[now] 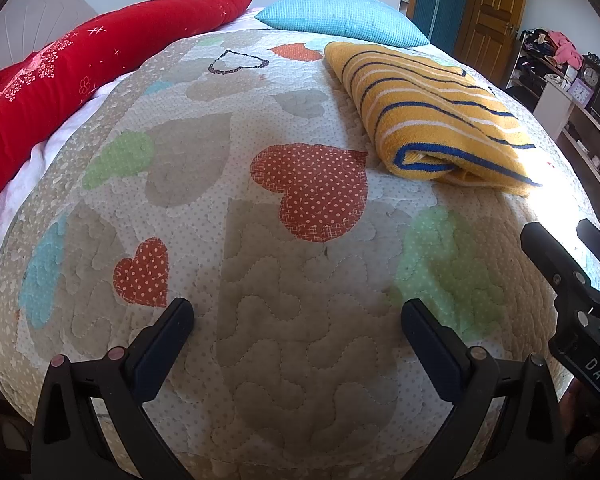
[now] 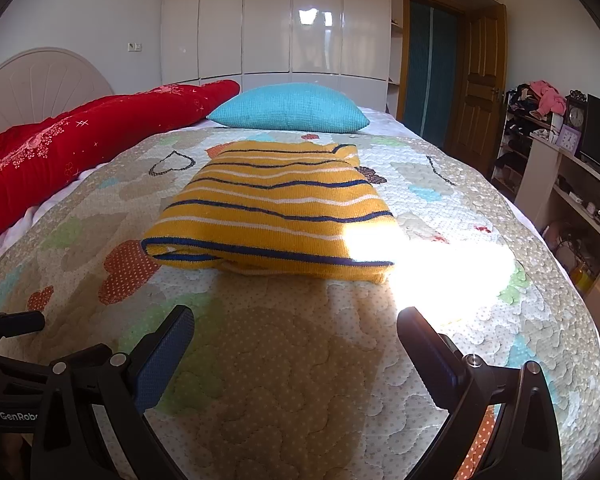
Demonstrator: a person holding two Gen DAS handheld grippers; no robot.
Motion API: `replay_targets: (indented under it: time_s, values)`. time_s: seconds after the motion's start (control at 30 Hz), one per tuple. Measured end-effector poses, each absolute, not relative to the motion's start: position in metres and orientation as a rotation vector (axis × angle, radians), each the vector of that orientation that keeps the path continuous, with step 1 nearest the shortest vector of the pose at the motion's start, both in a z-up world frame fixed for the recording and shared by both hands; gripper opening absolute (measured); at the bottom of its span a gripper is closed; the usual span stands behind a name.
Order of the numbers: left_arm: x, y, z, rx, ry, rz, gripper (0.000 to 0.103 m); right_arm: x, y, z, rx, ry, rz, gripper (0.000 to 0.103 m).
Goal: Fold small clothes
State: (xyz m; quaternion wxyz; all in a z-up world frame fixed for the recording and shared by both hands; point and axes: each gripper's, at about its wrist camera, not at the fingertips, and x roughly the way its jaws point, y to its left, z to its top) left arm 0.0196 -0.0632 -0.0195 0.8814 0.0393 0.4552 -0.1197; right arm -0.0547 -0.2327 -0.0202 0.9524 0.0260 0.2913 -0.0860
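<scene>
A yellow knit garment with blue and white stripes (image 2: pixel 276 208) lies folded into a rectangle on the quilted bedspread (image 2: pixel 284 380). In the left wrist view the garment (image 1: pixel 432 112) sits at the upper right. My left gripper (image 1: pixel 298 320) is open and empty, low over the quilt, to the left of and nearer than the garment. My right gripper (image 2: pixel 296 328) is open and empty, just in front of the garment's near edge, apart from it. The right gripper also shows at the right edge of the left wrist view (image 1: pixel 564 256).
A turquoise pillow (image 2: pixel 292 108) and a long red cushion (image 2: pixel 80 144) lie at the bed's far side by the headboard (image 2: pixel 40 80). A shelf unit with clocks and clutter (image 2: pixel 572 168) stands to the right of the bed. A bright sun patch (image 2: pixel 420 256) falls beside the garment.
</scene>
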Motion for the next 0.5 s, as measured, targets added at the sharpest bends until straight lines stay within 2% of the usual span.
replay_targets:
  time_s: [0.5]
  values:
    - [0.0202, -0.0641, -0.0204, 0.084, 0.948, -0.250, 0.103, -0.0532, -0.2288, -0.0219, 0.044, 0.593, -0.158, 0.103]
